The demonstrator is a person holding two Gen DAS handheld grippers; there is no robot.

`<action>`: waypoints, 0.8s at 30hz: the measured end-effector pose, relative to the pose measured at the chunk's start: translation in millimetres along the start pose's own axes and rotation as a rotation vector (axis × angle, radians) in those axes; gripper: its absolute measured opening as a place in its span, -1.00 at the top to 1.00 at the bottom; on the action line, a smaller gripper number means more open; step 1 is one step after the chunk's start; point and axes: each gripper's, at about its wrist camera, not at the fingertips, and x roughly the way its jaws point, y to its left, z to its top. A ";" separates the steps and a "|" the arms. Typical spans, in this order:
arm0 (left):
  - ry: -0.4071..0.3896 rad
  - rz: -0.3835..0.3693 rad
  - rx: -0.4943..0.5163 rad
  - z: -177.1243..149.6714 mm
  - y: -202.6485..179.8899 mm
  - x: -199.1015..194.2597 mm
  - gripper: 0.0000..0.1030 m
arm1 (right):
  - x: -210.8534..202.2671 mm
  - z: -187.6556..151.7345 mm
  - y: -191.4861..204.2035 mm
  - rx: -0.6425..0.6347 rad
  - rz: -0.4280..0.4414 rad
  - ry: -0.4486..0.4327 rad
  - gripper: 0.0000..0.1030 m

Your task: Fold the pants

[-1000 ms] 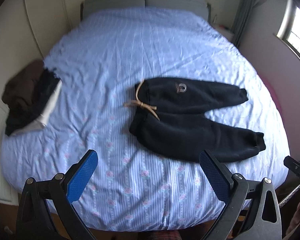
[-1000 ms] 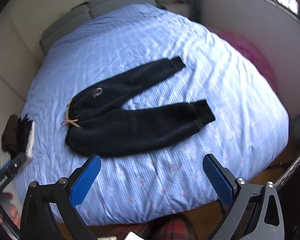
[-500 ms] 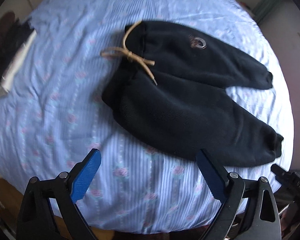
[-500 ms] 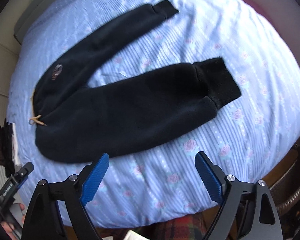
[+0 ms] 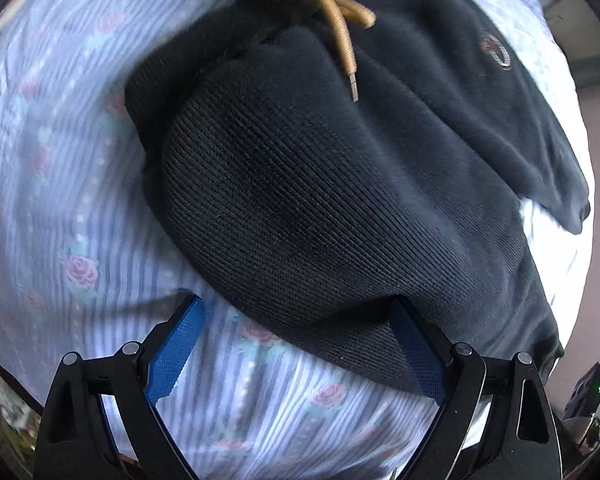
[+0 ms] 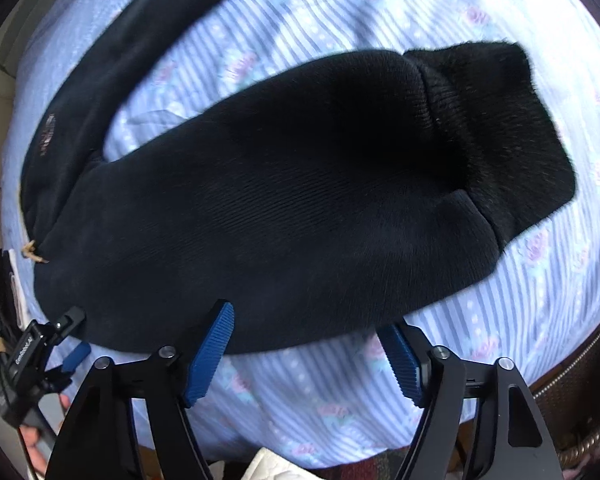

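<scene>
Black fleece pants (image 5: 300, 208) lie flat on a blue striped, rose-patterned bedsheet (image 5: 60, 184), with a tan drawstring (image 5: 332, 20) at the waist. My left gripper (image 5: 296, 344) is open, low over the near leg's edge close to the waist. My right gripper (image 6: 308, 344) is open, low over the same leg's near edge (image 6: 284, 220), with the ribbed cuff (image 6: 496, 128) to its right. The far leg (image 6: 112, 48) runs along the top left. The left gripper also shows in the right wrist view (image 6: 56, 344).
The bed's front edge runs just below both grippers. Folded dark and white clothes (image 6: 8, 288) lie at the bed's left edge. A white object (image 6: 272, 464) and a plaid cloth show below the bed edge.
Both grippers have come down and forward from well above the bed to just over the near pant leg. Both stay open. The pants have not moved.
</scene>
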 end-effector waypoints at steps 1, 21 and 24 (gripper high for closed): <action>0.003 0.001 -0.009 0.4 -0.5 1.5 -0.81 | 1.9 2.2 -0.5 0.003 0.004 0.006 -0.39; -0.143 -0.107 0.162 -10.6 -26.5 -111.5 0.74 | -141.0 -5.7 37.6 -0.148 0.202 -0.153 0.69; -0.165 -0.104 0.174 -14.4 -15.2 -120.5 0.74 | -152.4 -12.8 44.9 -0.135 0.239 -0.143 0.70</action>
